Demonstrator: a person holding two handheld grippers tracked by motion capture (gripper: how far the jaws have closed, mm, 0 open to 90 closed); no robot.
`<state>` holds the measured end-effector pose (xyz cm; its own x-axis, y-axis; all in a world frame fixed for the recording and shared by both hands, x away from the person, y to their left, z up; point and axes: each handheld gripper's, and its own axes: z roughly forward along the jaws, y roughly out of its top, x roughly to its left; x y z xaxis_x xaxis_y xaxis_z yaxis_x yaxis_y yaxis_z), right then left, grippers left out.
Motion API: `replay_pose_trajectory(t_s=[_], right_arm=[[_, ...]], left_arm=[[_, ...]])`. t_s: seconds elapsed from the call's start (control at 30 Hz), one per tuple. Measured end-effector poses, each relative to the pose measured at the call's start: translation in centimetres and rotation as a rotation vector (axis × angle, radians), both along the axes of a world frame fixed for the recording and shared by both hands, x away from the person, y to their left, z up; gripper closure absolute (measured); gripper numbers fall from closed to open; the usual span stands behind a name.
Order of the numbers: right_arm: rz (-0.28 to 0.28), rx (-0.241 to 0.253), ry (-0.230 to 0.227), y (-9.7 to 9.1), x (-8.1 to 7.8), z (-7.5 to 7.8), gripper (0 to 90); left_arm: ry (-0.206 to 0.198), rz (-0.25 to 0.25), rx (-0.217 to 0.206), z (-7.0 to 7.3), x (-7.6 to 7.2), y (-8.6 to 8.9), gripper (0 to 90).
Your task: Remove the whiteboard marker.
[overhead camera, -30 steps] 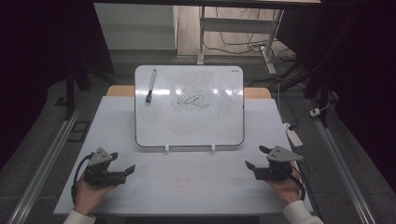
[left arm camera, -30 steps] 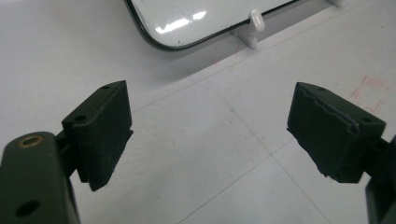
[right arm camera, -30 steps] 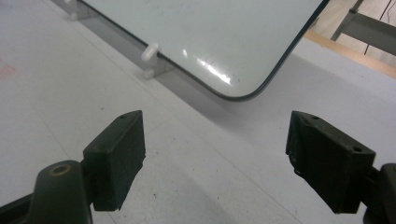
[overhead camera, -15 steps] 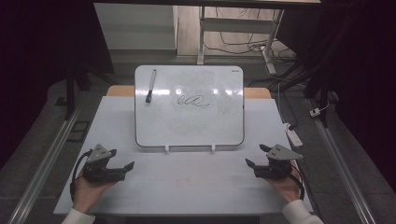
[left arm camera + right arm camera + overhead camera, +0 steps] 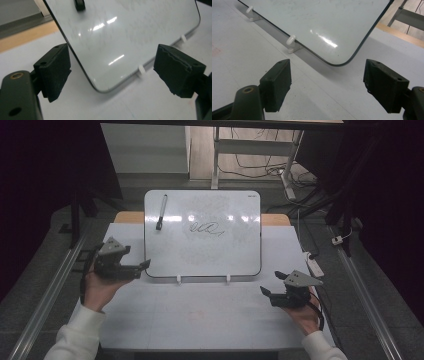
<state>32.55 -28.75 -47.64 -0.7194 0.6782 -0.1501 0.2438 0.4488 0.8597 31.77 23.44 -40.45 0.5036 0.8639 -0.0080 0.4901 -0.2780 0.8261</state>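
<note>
A white whiteboard [image 5: 202,232] leans on two white clips in the middle of the table, with a black scribble [image 5: 206,228] near its centre. A black marker [image 5: 161,212] lies on its upper left part. My left gripper [image 5: 141,268] is open beside the board's lower left corner [image 5: 100,88], jaws wide apart with nothing between them. My right gripper [image 5: 270,286] is open near the table's right front, short of the board's lower right corner [image 5: 337,62]. The marker's end [image 5: 79,4] shows at the top of the left gripper view.
The table [image 5: 200,315] has a pale sheet over it, with a wooden strip [image 5: 275,219] at the back edge. White clips [image 5: 291,43] stick out under the board's bottom edge. A white power strip [image 5: 315,265] lies at the table's right edge. Metal rails run along both sides.
My left gripper has moved forward and up from the table's front left to the board's lower left corner. The right gripper has stayed near its place.
</note>
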Motion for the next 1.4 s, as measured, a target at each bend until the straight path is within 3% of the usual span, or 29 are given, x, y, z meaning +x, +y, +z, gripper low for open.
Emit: replay_pose_trajectory(t_s=[0.13, 0.3, 0.4, 0.73, 1.07, 1.27, 1.4], right_arm=[[0.002, -0.007, 0.001, 0.1, 0.0, -0.1, 22.7], [-0.002, -0.014, 0.017, 0.1, 0.2, -0.4, 22.8], [-0.001, -0.024, 0.023, 0.2, 0.2, -0.6, 22.8], [-0.012, -0.024, 0.031, 0.1, 0.3, -0.8, 23.2], [-0.025, -0.037, 0.043, 0.1, 0.5, -1.1, 23.4], [-0.029, -0.044, 0.038, 0.1, 0.4, -1.1, 23.4], [-0.036, -0.043, 0.033, 0.0, 0.4, -1.0, 23.5]], left_arm=[[-0.012, 0.032, 0.024, 0.9, 2.5, -0.4, 17.0], [-0.025, 0.077, 0.022, 1.7, 5.9, -0.5, 21.8], [-0.027, 0.079, -0.006, 2.1, 7.7, -0.9, 24.2], [-0.052, 0.117, 0.062, 2.4, 12.1, -3.2, 32.9], [-0.082, 0.175, 0.099, 2.9, 15.5, -4.8, 47.2], [-0.075, 0.192, 0.119, 2.7, 16.4, -5.3, 56.0], [-0.073, 0.201, 0.156, 2.3, 16.5, -5.6, 63.2]])
